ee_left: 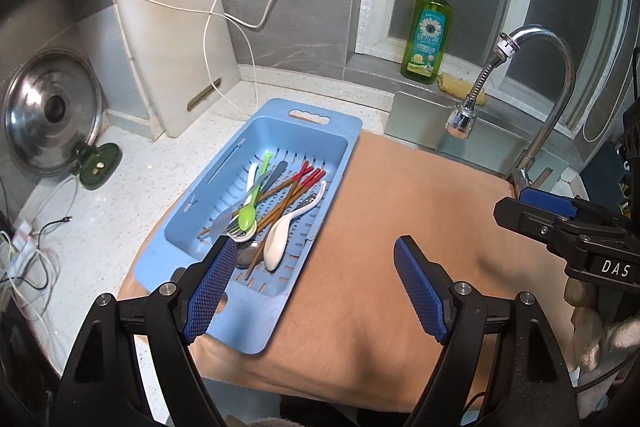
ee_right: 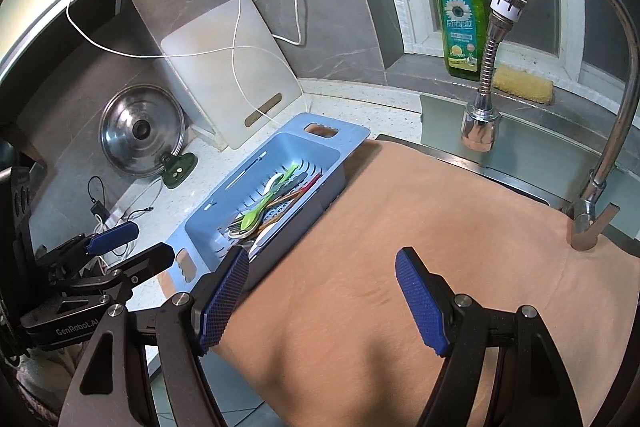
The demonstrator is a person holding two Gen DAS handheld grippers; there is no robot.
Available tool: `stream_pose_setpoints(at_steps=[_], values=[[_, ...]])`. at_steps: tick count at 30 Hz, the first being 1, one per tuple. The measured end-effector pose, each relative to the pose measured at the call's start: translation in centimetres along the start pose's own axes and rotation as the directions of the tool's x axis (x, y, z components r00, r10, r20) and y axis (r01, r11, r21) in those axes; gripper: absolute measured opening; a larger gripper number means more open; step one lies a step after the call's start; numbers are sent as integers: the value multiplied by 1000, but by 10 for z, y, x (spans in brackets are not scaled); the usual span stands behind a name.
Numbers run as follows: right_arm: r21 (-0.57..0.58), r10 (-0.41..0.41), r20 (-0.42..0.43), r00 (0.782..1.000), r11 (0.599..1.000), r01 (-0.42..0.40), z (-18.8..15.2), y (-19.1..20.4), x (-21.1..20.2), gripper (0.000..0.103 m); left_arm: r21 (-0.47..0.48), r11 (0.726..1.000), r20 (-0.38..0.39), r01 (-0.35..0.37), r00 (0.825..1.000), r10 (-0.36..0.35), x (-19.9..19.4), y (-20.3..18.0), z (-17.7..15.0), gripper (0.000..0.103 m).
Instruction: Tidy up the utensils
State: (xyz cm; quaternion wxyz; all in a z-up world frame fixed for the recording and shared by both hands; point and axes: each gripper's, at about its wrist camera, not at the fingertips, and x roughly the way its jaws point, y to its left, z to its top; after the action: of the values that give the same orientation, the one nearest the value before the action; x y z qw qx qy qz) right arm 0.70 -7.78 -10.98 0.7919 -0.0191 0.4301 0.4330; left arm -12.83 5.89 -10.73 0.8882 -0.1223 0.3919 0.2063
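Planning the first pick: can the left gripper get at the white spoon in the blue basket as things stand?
Probably yes. The left gripper is open and empty just above the blue basket, whose top is uncovered. The white spoon lies on top of the chopsticks, nothing over it.

A light blue slotted basket with handle cut-outs at both ends lies partly on the pale speckled surface and partly on a tan cloth. Inside it the utensils lie in a loose, crossed heap: brown chopsticks with red tips, a lime-green plastic spoon, a white ceramic spoon, a grey utensil and a metal spoon.
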Motion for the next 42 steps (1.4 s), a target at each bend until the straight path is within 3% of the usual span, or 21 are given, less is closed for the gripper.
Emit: stream_pose_setpoints(at_steps=[42], values=[[9, 1, -26, 1000, 1000, 0, 2, -2, 8, 72, -1, 1000, -13, -13, 1000, 13, 8, -1, 5, 81]])
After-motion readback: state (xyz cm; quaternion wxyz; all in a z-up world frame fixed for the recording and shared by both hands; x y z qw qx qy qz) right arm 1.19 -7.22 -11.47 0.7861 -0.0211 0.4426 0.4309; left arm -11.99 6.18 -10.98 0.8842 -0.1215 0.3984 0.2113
